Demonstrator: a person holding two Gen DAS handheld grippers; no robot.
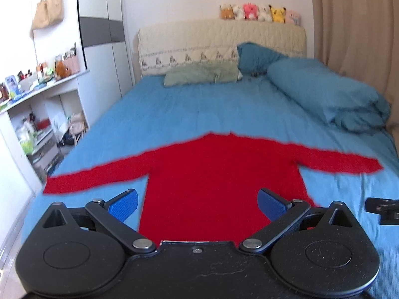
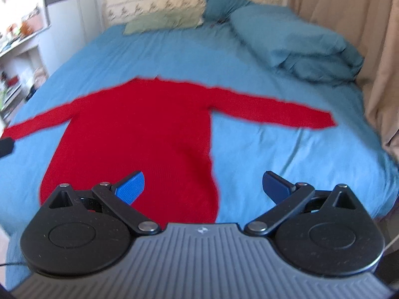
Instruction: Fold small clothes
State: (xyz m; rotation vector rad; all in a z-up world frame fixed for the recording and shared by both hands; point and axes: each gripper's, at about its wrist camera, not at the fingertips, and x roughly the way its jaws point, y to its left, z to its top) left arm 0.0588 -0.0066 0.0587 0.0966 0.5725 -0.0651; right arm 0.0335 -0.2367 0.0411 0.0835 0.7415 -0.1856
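A red long-sleeved sweater lies flat on the blue bed sheet, both sleeves spread out to the sides, collar away from me. It also shows in the right wrist view. My left gripper is open and empty, hovering above the sweater's lower hem. My right gripper is open and empty, above the hem's right corner. The right gripper's tip shows at the right edge of the left wrist view.
A folded blue duvet lies at the right of the bed, a green pillow and a blue pillow at the headboard. Cluttered white shelves stand left of the bed. Beige curtains hang at the right.
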